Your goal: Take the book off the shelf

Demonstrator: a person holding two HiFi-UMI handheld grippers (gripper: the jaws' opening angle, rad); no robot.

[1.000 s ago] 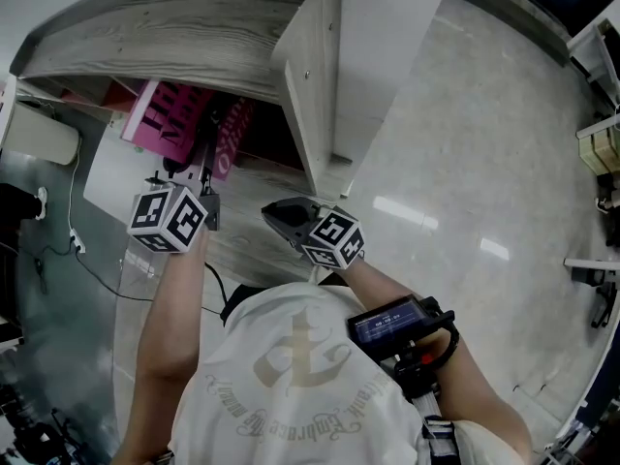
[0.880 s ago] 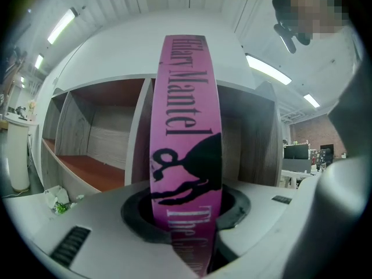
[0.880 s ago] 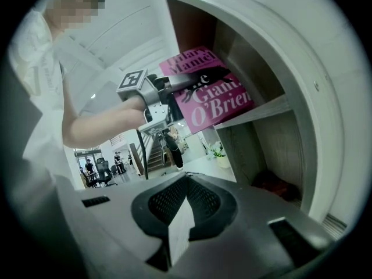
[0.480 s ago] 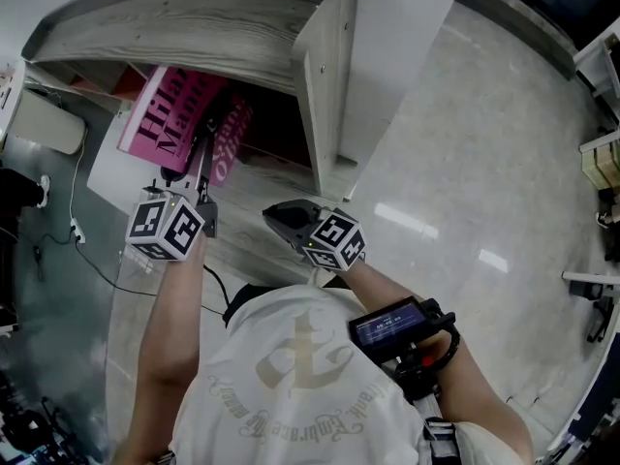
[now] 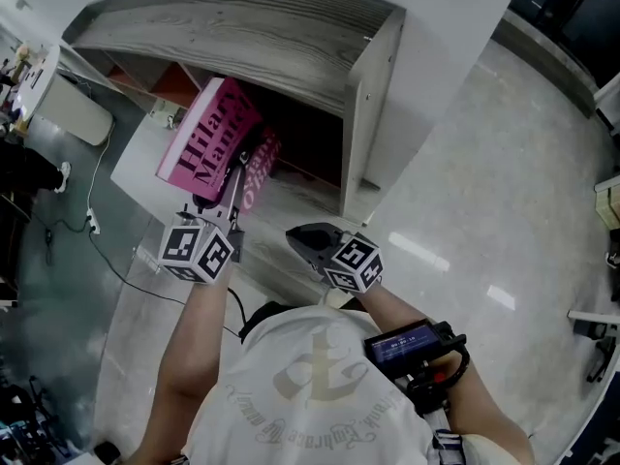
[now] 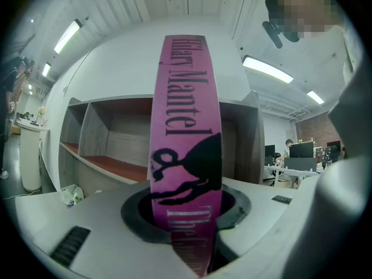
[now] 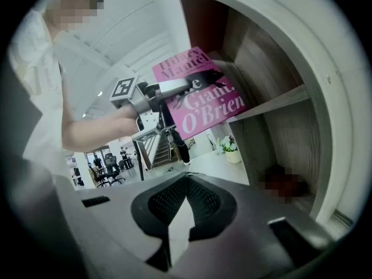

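Note:
A pink book (image 5: 206, 141) with black lettering hangs tilted in front of the grey wooden shelf (image 5: 291, 37), mostly outside its opening. My left gripper (image 5: 235, 168) is shut on its lower edge. In the left gripper view the book's spine (image 6: 185, 138) stands upright between the jaws, with the shelf's compartments (image 6: 110, 138) behind it. My right gripper (image 5: 308, 237) stays lower right of the book, apart from it, jaws together and holding nothing. In the right gripper view my right gripper (image 7: 185, 185) looks at the book (image 7: 200, 95), held by the left gripper beside the shelf's side wall (image 7: 273, 103).
A white desk (image 5: 131, 168) stands left of the shelf, with a pale chair back (image 5: 77, 109) beyond it. Glossy floor (image 5: 465, 182) spreads to the right. A small potted plant (image 7: 228, 147) sits on a white surface under the shelf board. A crumpled wrapper (image 6: 71, 195) lies left.
The left gripper has drawn the book farther out of the shelf opening, so more of its cover shows. The right gripper has stayed where it was.

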